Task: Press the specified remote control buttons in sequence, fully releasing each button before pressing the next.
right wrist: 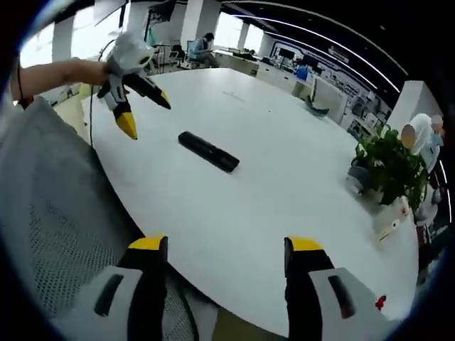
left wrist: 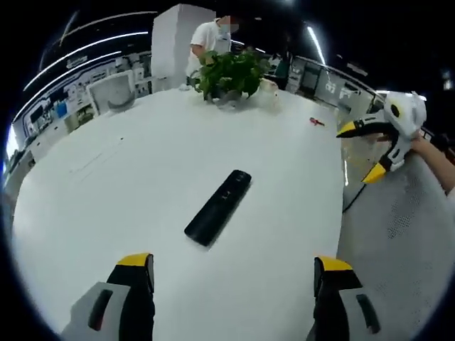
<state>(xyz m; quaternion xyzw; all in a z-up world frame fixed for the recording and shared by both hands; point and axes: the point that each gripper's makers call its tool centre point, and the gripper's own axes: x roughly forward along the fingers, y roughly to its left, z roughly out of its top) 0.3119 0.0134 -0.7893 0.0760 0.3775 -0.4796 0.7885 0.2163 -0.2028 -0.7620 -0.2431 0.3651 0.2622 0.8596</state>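
A long black remote control (left wrist: 218,207) lies flat on the white oval table (left wrist: 128,177), button side up. My left gripper (left wrist: 234,266) hovers over the table just short of the remote, jaws wide open with nothing between them. In the right gripper view the remote (right wrist: 208,151) lies further out on the table (right wrist: 298,170). My right gripper (right wrist: 226,245) stands open over the table's near edge. The right gripper (left wrist: 359,153) also appears beyond the table's right edge, open. The left gripper (right wrist: 146,114) hangs open left of the remote, held by a person's hand.
A potted green plant (left wrist: 229,71) (right wrist: 387,167) stands at the table's far end, with a person in white (left wrist: 207,39) behind it. A small red object (left wrist: 316,122) lies near the edge. A grey mesh chair (right wrist: 57,206) (left wrist: 398,234) sits beside the table.
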